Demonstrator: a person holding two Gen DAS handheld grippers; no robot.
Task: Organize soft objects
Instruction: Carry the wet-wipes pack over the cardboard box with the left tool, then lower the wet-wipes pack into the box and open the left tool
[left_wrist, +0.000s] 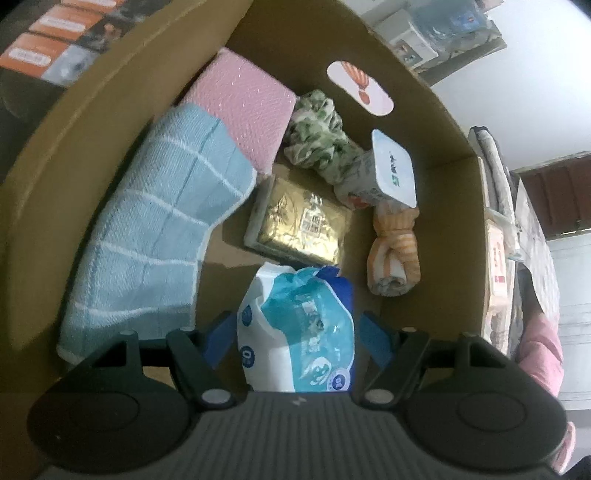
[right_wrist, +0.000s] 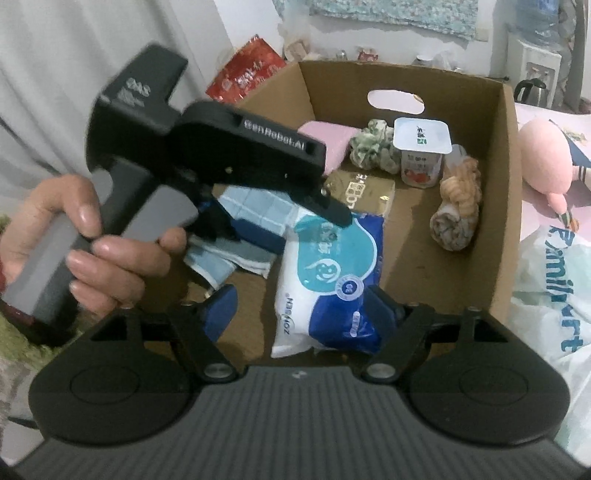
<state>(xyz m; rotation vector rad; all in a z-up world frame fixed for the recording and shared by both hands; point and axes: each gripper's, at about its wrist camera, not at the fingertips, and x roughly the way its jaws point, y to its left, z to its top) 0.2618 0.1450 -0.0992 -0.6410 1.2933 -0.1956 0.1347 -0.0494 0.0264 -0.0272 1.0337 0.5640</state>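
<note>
A blue-and-white plastic wipes pack (left_wrist: 295, 332) is seen low in the frame, between the released left tongs (left_wrist: 297, 339), inside the brown cardboard box (left_wrist: 92, 147). The right tongs (right_wrist: 301, 314) are held spread, grasping nothing.

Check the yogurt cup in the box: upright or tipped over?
Upright in the right wrist view: the yogurt cup stands on its base, sealed foil lid up, beside the green scrunchie.

kettle (right_wrist: 530, 89), red foil bag (right_wrist: 246, 75)

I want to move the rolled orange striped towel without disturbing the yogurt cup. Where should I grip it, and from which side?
Grip the rolled orange striped towel across its lower bulge from above, fingers on its two long sides. The yogurt cup crowds its far end; the near end is free.
</note>
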